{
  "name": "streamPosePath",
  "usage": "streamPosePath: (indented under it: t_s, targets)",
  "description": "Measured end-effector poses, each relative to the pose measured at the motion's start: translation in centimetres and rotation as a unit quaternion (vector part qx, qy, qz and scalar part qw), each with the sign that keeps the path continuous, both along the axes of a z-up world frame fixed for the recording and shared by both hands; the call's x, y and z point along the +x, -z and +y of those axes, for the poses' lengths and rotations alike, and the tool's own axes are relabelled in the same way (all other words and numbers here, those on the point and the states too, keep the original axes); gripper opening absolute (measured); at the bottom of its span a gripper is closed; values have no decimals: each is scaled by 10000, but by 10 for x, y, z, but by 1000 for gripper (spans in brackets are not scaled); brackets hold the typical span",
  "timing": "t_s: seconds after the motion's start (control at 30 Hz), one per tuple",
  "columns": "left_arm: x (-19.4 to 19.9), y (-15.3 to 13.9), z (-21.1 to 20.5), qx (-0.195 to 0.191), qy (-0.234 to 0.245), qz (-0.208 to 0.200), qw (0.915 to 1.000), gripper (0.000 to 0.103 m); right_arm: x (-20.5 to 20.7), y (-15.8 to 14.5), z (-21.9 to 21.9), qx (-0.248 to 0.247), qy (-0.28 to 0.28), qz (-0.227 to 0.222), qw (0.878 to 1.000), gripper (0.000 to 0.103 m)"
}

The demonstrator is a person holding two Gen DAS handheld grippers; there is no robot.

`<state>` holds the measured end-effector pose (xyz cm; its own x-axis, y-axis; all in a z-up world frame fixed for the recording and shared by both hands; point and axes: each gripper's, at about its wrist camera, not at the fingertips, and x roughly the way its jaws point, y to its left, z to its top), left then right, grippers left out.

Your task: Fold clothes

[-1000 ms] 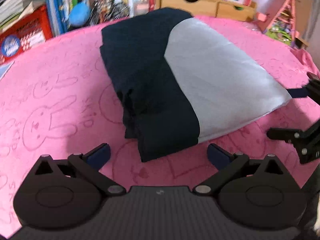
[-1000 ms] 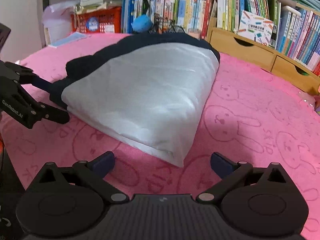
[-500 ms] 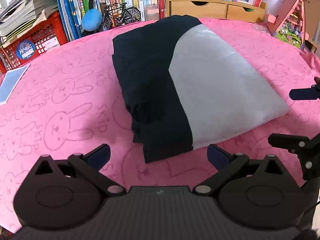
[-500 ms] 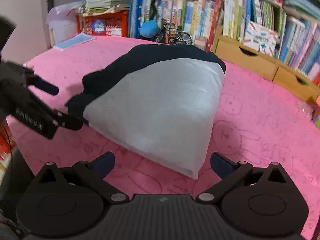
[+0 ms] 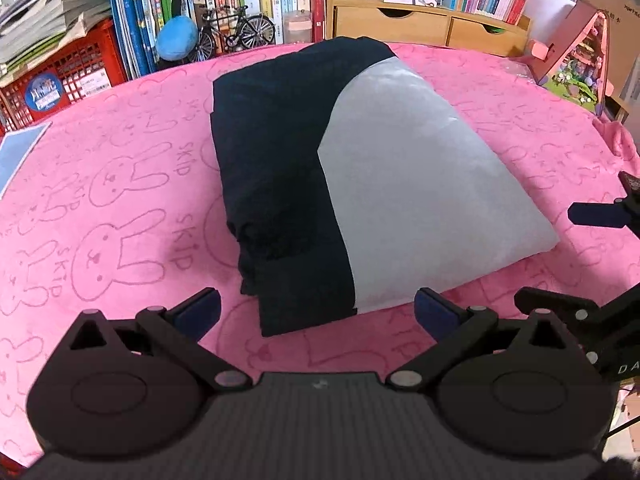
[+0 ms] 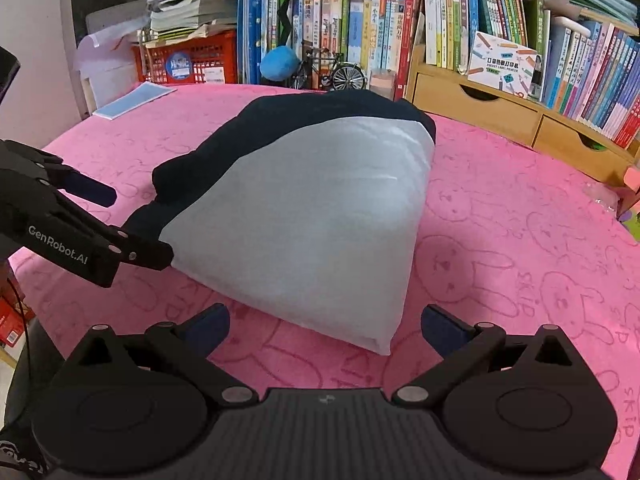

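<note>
On the pink bunny-print blanket [image 5: 132, 184] sits the folded garment [image 5: 360, 184], pretty much dead centre; it's a neat thick bundle, navy on one side and pale grey on the other, with the grey panel facing the right wrist camera and the navy half running along the far side from there. The left gripper [image 5: 316, 312] hangs just short of the bundle's near navy corner, jaws spread wide with nothing between them; the blue pads don't touch the cloth. The right gripper [image 6: 326, 324] is the same deal, spread wide and empty, with the grey corner of the garment poking toward the gap between its fingers but not pinched by either pad. From the right wrist camera you can see the left gripper coming in from the left edge, one finger tip just beside the garment's grey-navy edge; can't tell if it actually touches. Behind the blanket there's a shelf of books [image 6: 360, 28], a red crate [image 6: 188, 60], a little model bicycle [image 5: 236, 32], a blue ball [image 5: 176, 38] and a wooden drawer unit [image 5: 420, 24].
</note>
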<state>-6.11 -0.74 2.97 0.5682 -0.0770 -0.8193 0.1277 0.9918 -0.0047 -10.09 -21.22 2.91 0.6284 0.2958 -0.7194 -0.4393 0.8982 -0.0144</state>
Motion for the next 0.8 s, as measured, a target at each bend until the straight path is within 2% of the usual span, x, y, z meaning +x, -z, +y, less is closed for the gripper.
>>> streamPosePath:
  t_s: [0.3, 0.8]
  targets:
    - [1, 1, 2, -16, -148, 3, 9999, 103, 2, 4, -3, 36, 31, 29, 10000, 103]
    - [3, 7, 0, 50, -68, 25, 10000, 103, 5, 5, 2, 20, 20, 11, 10000, 103]
